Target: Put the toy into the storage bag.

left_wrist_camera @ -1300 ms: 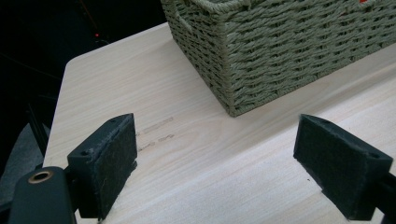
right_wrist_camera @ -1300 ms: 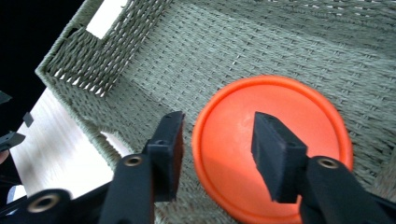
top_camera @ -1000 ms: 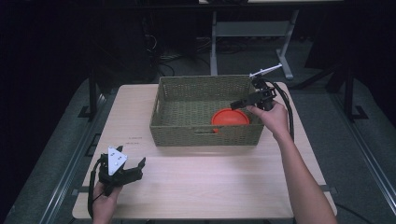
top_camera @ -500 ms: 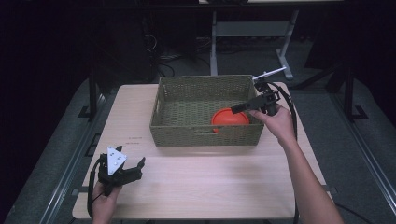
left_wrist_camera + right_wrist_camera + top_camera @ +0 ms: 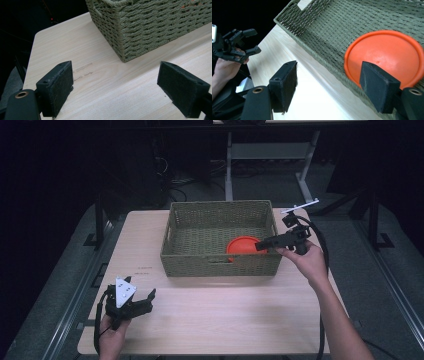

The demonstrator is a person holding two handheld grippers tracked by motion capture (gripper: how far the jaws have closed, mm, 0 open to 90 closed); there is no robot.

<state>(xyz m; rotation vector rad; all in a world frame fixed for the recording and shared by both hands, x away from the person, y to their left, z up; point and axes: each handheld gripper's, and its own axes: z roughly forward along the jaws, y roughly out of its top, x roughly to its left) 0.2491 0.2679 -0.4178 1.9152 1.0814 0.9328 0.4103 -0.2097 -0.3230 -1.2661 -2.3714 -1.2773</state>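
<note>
Inside the green wicker basket (image 5: 220, 257) lies a round orange plate (image 5: 243, 246); both grippers' fingers apart.

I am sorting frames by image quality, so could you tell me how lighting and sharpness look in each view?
High view: table lit, surroundings nearly black, picture soft. Left gripper view: sharp weave on the basket, dark upper-left corner. Right gripper view: orange plate evenly bright, no glare; black beyond the table edge.

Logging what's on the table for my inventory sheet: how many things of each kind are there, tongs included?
Woven green basket: 1
Orange plate, lying in the basket: 1
Tongs: 2, the left tongs and the right tongs, both open and holding nothing
Total: 4
</note>
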